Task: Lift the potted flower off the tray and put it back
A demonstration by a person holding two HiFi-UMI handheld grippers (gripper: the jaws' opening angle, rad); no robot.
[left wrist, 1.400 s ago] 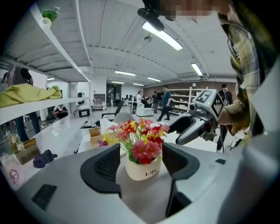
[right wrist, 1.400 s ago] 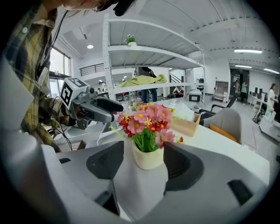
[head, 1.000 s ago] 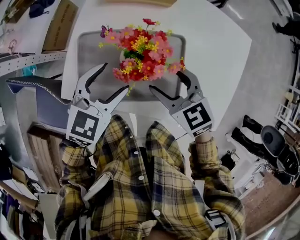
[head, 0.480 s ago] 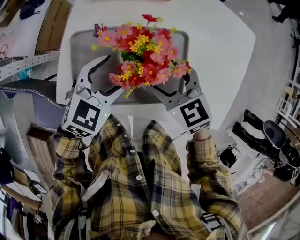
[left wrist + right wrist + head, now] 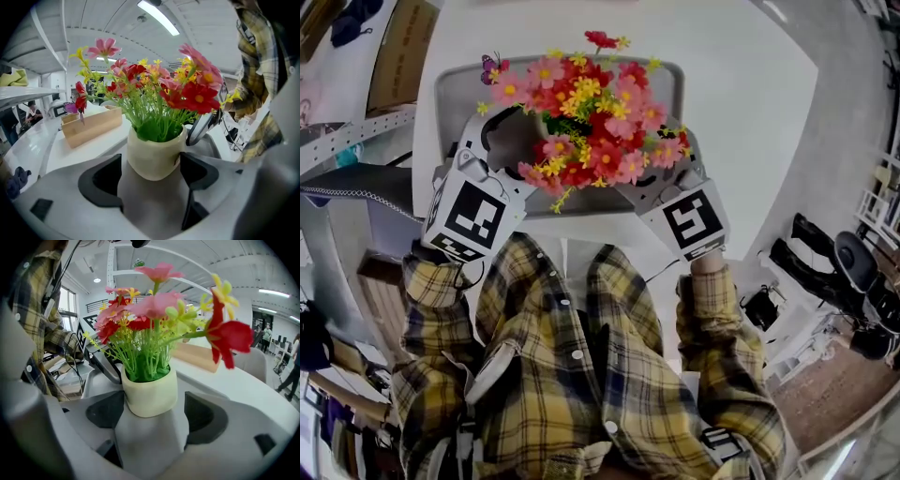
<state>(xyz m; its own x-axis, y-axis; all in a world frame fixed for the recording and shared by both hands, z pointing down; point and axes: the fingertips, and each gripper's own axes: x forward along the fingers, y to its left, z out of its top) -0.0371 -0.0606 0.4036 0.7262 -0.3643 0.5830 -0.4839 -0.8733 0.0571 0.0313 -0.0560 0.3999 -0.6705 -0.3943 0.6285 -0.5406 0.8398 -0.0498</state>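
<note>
The potted flower, a cream pot [image 5: 154, 152] with red, pink and yellow blooms [image 5: 581, 112], stands on the grey tray [image 5: 450, 98] on the white table. My left gripper [image 5: 517, 141] reaches in from the left and my right gripper [image 5: 652, 169] from the right, both partly hidden under the blooms. In the left gripper view the pot sits between the black pads [image 5: 101, 180] of the left gripper [image 5: 151, 164], close to the right one. The right gripper [image 5: 152, 406] also straddles the pot [image 5: 150, 392], with a gap at its right pad [image 5: 204, 416]. Both pairs of jaws have just been opening and stand open.
A light wooden box [image 5: 91, 126] lies on the table beyond the tray, also seen in the right gripper view [image 5: 201, 357]. A cardboard box [image 5: 398, 56] sits off the table's left edge. Bare table top [image 5: 741, 84] stretches to the right of the tray.
Both grippers have moved forward and lower, from in front of the tray to either side of the pot under the blooms. Their jaws have spread wider.
</note>
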